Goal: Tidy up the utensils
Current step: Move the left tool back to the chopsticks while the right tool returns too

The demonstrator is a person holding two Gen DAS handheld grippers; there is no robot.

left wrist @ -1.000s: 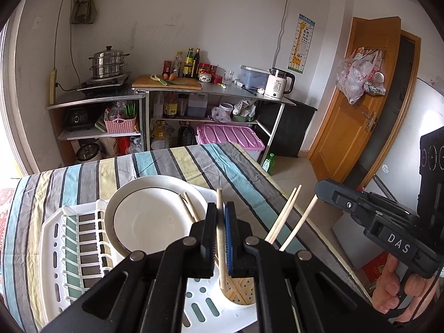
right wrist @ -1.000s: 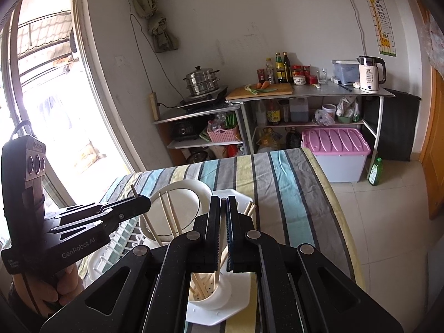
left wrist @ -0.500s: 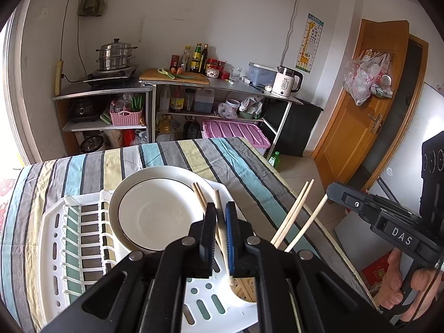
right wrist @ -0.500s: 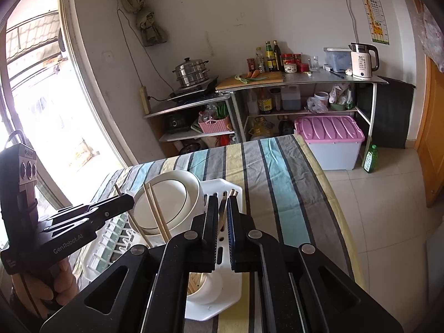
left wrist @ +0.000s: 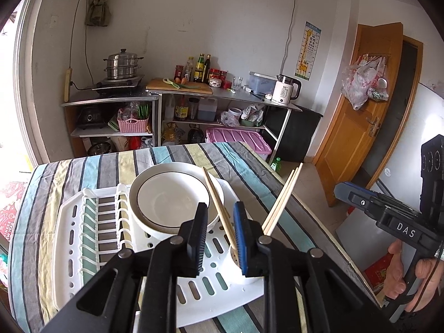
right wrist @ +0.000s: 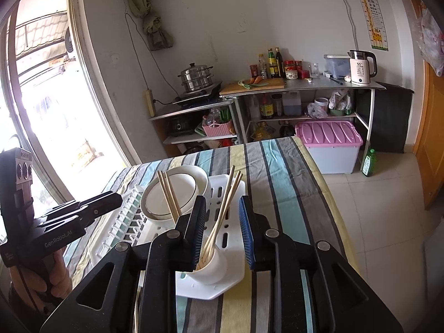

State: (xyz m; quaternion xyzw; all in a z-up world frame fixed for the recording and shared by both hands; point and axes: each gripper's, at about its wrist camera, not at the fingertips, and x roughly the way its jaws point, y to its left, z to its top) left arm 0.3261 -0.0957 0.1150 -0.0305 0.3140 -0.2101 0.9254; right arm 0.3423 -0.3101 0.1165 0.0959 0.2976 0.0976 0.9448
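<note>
Several wooden chopsticks stand in a white cup (right wrist: 212, 263) at the near corner of the white dish rack (left wrist: 91, 238). A white plate (left wrist: 169, 199) leans in the rack behind it. My left gripper (left wrist: 220, 236) has its jaws opening; one pair of chopsticks (left wrist: 219, 208) rises through the gap, close to the blue pad, not pressed. My right gripper (right wrist: 222, 230) is also opening, and another bundle of chopsticks (right wrist: 224, 208) leans loose between its fingers. Each gripper appears in the other's view, the right gripper (left wrist: 341, 188) and the left gripper (right wrist: 118, 198), both clear of the sticks.
The rack lies on a striped tablecloth (left wrist: 83, 172); the table's right edge (right wrist: 330, 194) drops to a tiled floor. Metal shelves with a steamer pot (left wrist: 122, 65), bottles and a kettle (left wrist: 285, 90) line the far wall. A pink-lidded bin (right wrist: 327, 144) and a wooden door (left wrist: 358, 116) stand beyond.
Both grippers went from shut on chopsticks to parted jaws and pulled back from the cup. The released chopsticks now lean in the cup.
</note>
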